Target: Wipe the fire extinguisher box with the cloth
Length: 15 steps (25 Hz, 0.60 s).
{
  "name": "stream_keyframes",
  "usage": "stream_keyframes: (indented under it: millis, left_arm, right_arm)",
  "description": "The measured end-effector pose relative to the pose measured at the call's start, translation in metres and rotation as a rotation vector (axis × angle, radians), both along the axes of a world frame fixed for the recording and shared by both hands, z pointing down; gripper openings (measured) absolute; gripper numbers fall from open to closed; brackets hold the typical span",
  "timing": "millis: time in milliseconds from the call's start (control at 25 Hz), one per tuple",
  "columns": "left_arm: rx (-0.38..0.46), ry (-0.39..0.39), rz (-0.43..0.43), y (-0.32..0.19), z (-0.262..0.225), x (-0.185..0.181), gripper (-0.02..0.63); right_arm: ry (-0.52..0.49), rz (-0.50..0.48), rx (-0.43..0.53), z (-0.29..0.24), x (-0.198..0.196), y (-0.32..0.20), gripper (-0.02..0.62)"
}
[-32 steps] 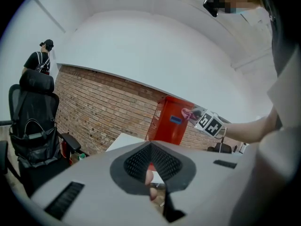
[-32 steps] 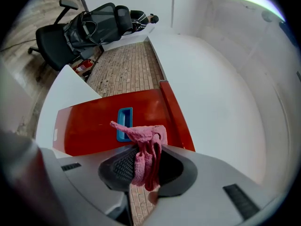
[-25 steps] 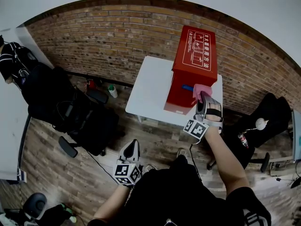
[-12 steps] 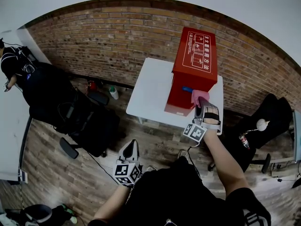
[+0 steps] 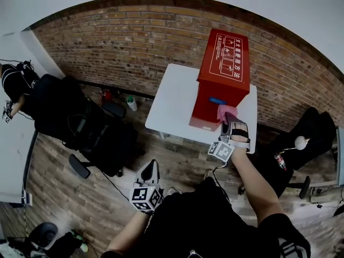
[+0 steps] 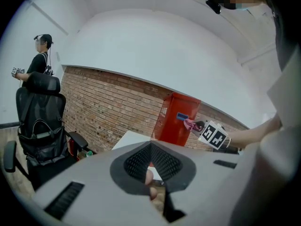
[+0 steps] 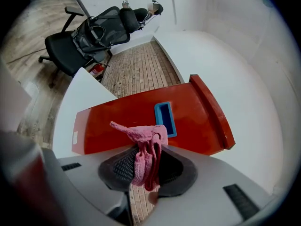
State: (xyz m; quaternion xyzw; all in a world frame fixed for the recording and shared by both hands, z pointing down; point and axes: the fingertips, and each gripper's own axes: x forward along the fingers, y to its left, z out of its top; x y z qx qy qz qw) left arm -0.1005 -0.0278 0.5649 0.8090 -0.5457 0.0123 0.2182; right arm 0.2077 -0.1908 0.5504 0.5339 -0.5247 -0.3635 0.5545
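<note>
Where cloth (image 5: 226,112) meets box (image 5: 223,74): 5 o'clock of handle (image 5: 217,100)
right gripper (image 5: 229,122): clamped on cloth
left gripper (image 6: 151,161): closed, empty

- The left gripper (image 6: 151,149) is seen with its jaws together, nothing between them.
- A pink cloth (image 6: 189,124) is held at the red box (image 6: 170,124).
- A black chair (image 6: 40,126) is seen left.

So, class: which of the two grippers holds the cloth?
The right gripper: its jaws are shut on the pink cloth, up by the red box. The left gripper has its jaws shut on nothing, away from the box.
</note>
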Motion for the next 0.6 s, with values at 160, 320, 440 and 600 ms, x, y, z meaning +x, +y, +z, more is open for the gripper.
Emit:
stream_keyframes:
  millis: [160,320,440,600]
  left_arm:
    - [-0.01,0.005,-0.003,0.005,0.001,0.001,0.025]
    - [-0.014,-0.007,0.004,0.013,0.002,0.0,0.025]
    - [-0.024,-0.018,-0.002,0.019,0.005,-0.003,0.025]
    - [-0.029,-0.021,-0.024,0.023,0.005,0.003,0.025]
  right_arm:
    - [0.002,-0.002,-0.018,0.008,0.0,-0.001,0.1]
    - [0.011,-0.005,-0.022,0.014,0.0,-0.001,0.1]
    - [0.014,-0.008,-0.024,0.02,-0.001,-0.002,0.1]
    - [-0.013,-0.02,-0.053,0.031,0.0,0.0,0.1]
